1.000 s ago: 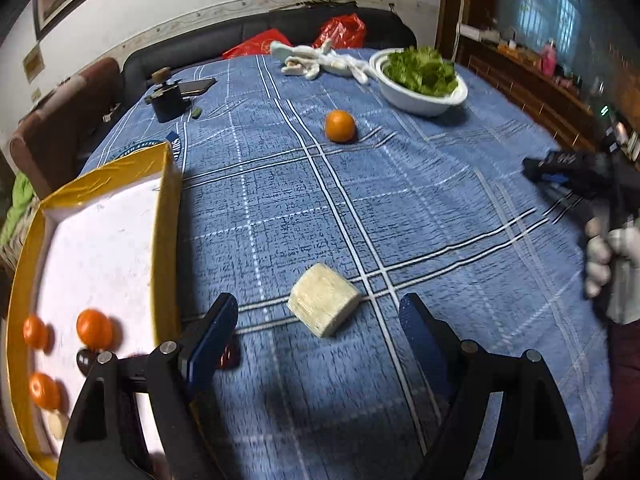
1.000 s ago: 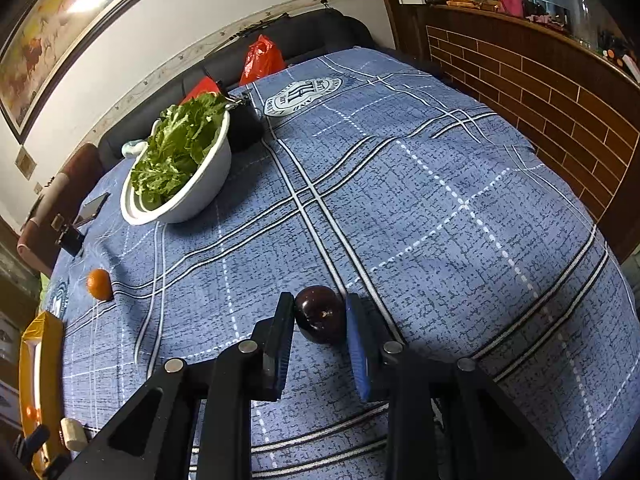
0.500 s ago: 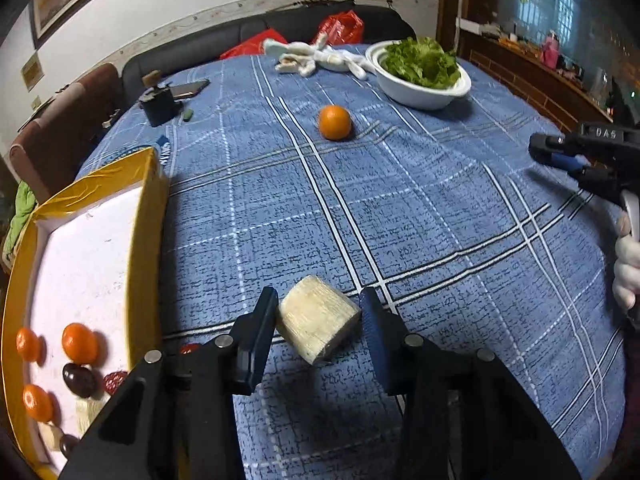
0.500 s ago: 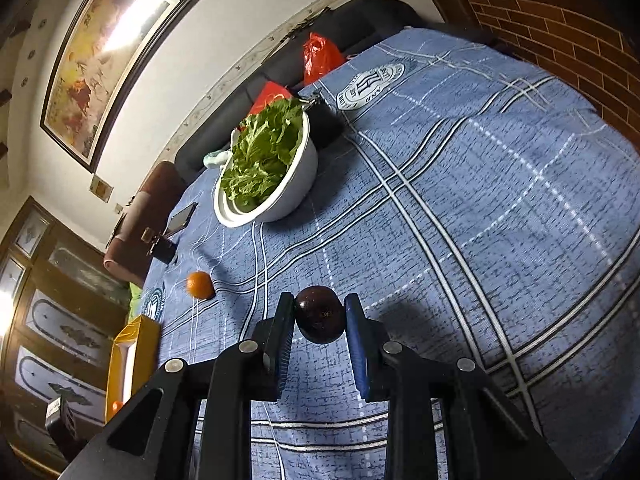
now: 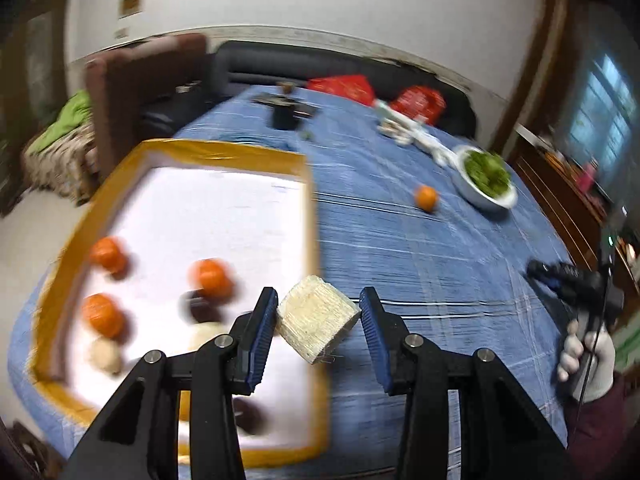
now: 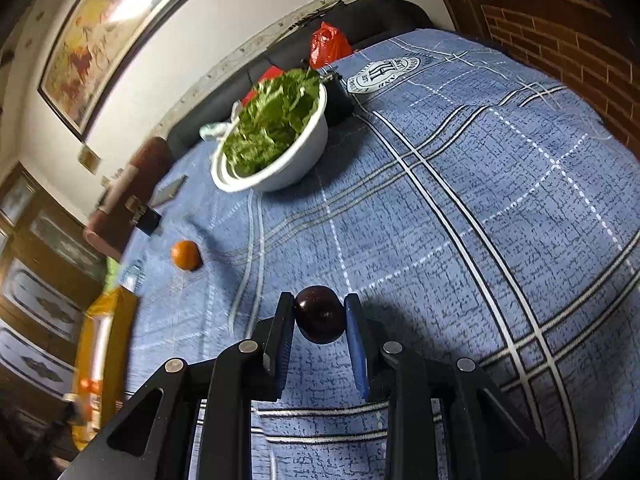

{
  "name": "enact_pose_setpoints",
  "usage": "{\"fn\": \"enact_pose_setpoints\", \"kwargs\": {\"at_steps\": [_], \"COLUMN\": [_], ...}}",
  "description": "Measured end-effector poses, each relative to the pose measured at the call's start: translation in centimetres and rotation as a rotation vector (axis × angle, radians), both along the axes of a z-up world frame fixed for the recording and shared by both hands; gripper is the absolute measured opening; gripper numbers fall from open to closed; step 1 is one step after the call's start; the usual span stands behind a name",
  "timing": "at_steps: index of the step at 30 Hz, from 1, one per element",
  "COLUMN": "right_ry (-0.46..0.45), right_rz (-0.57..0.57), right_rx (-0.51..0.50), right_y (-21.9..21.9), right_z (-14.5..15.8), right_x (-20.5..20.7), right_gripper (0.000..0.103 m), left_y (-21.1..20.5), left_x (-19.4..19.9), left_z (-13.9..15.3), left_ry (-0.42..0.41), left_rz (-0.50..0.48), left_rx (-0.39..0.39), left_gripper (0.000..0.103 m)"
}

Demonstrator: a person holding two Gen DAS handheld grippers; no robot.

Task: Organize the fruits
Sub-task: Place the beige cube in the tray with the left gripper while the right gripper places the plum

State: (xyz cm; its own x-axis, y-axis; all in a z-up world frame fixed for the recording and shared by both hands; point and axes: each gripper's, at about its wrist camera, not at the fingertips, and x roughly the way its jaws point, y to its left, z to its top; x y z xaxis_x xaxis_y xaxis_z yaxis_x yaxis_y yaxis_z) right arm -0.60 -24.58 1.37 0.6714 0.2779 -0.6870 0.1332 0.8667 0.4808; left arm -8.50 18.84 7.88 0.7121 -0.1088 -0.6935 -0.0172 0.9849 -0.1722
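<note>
My left gripper (image 5: 318, 322) is shut on a pale, ribbed fruit chunk (image 5: 316, 322) and holds it in the air over the right rim of the yellow-rimmed white tray (image 5: 224, 200). The tray holds three oranges (image 5: 210, 276), dark plums (image 5: 198, 308) and pale chunks (image 5: 105, 354). My right gripper (image 6: 320, 320) is shut on a dark plum (image 6: 320, 314), lifted above the blue checked cloth. One orange (image 6: 185, 255) lies loose on the cloth; it also shows in the left wrist view (image 5: 425, 197). The tray (image 6: 102, 336) shows at far left in the right wrist view.
A white bowl of greens (image 6: 276, 140) stands at the back of the table, also in the left wrist view (image 5: 486, 178). A small black object (image 5: 285, 114) and red bags (image 5: 418, 104) sit at the far edge. A brown chair (image 5: 140, 92) stands behind the tray.
My left gripper closed on the pale chunk, lifted it off the cloth and swung left to the tray's edge. My right gripper kept hold of the plum and turned left, toward the tray.
</note>
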Motion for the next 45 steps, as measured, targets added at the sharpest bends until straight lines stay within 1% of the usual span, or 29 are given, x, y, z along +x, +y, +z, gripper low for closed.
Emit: {"fn": "enact_pose_setpoints", "kwargs": {"at_steps": [2, 4, 5, 7, 8, 10, 11, 12, 13, 16, 18, 21, 22, 24, 26, 29, 30, 31, 33, 35, 40, 42, 45], "right_ry": [0.013, 0.005, 0.001, -0.014, -0.019, -0.034, -0.042, -0.052, -0.057, -0.072, -0.069, -0.062, -0.058, -0.051, -0.054, -0.06, -0.061, -0.059, -0.063, -0.075, -0.094, -0.108, -0.123], "right_rz": [0.011, 0.041, 0.053, 0.119, 0.151, 0.237, 0.273, 0.333, 0.359, 0.476, 0.535, 0.584, 0.603, 0.627, 0.643, 0.646, 0.646, 0.652, 0.659, 0.657, 0.646, 0.619, 0.589], "right_rx": [-0.019, -0.001, 0.006, 0.029, 0.032, 0.015, 0.005, -0.006, -0.011, -0.046, -0.065, -0.098, -0.114, -0.134, -0.175, -0.233, -0.241, -0.253, -0.257, -0.254, -0.251, -0.272, -0.289], "right_y": [1.0, 2.3, 2.9, 5.9, 7.2, 11.0, 12.6, 15.2, 16.4, 22.1, 25.3, 28.7, 30.0, 31.9, 33.6, 35.3, 35.6, 36.1, 36.7, 36.8, 36.0, 35.1, 33.9], "right_z": [0.1, 0.6, 0.9, 1.9, 2.4, 3.6, 4.0, 4.8, 5.1, 6.1, 6.1, 5.6, 5.4, 5.0, 4.7, 4.2, 4.3, 4.1, 3.9, 4.0, 4.5, 4.8, 5.1], "right_x": [-0.1, -0.5, -0.8, -1.3, -1.4, -1.5, -1.7, -1.8, -1.9, -2.1, -2.1, -2.2, -2.1, -1.7, -1.5, -1.0, -1.1, -0.9, -0.7, -0.9, -1.6, -2.2, -2.8], "right_gripper": [0.027, 0.027, 0.027, 0.028, 0.028, 0.028, 0.028, 0.028, 0.028, 0.028, 0.028, 0.029, 0.029, 0.029, 0.029, 0.029, 0.029, 0.031, 0.048, 0.051, 0.051, 0.056, 0.059], "left_y": [2.3, 4.0, 4.7, 6.4, 7.4, 8.5, 9.0, 9.5, 9.7, 10.7, 11.0, 11.0, 10.9, 11.1, 11.1, 11.4, 11.5, 11.5, 11.7, 11.8, 11.4, 10.9, 10.2], "left_x": [-0.8, -1.4, -1.5, -1.8, -1.9, -2.1, -2.2, -2.3, -2.3, -2.5, -2.7, -2.8, -2.8, -2.9, -3.0, -3.6, -3.7, -3.9, -4.1, -4.1, -4.2, -4.2, -4.3], "left_z": [-0.1, -0.3, -0.6, -1.1, -1.6, -2.1, -2.2, -2.4, -2.6, -3.1, -3.4, -3.6, -3.5, -3.4, -3.2, -2.4, -2.3, -2.1, -1.8, -1.7, -1.7, -1.6, -1.4], "left_ry": [-0.002, 0.003, 0.008, 0.024, 0.036, 0.05, 0.052, 0.054, 0.056, 0.062, 0.066, 0.063, 0.06, 0.052, 0.047, 0.021, 0.014, 0.006, -0.002, -0.003, 0.002, 0.0, -0.005], "left_rz": [0.076, 0.127, 0.146, 0.18, 0.198, 0.222, 0.229, 0.238, 0.243, 0.266, 0.268, 0.25, 0.244, 0.235, 0.234, 0.231, 0.231, 0.23, 0.231, 0.234, 0.229, 0.224, 0.215], "left_rx": [0.052, 0.087, 0.091, 0.08, 0.062, 0.042, 0.036, 0.028, 0.025, 0.023, 0.017, 0.02, 0.02, 0.008, -0.006, -0.023, -0.023, -0.025, -0.03, -0.033, -0.024, -0.015, -0.002], "left_gripper": [0.042, 0.042, 0.042, 0.042, 0.042, 0.042, 0.042, 0.042, 0.042, 0.042, 0.042, 0.043, 0.045, 0.052, 0.058, 0.07, 0.072, 0.072, 0.073, 0.074, 0.074, 0.074, 0.074]}}
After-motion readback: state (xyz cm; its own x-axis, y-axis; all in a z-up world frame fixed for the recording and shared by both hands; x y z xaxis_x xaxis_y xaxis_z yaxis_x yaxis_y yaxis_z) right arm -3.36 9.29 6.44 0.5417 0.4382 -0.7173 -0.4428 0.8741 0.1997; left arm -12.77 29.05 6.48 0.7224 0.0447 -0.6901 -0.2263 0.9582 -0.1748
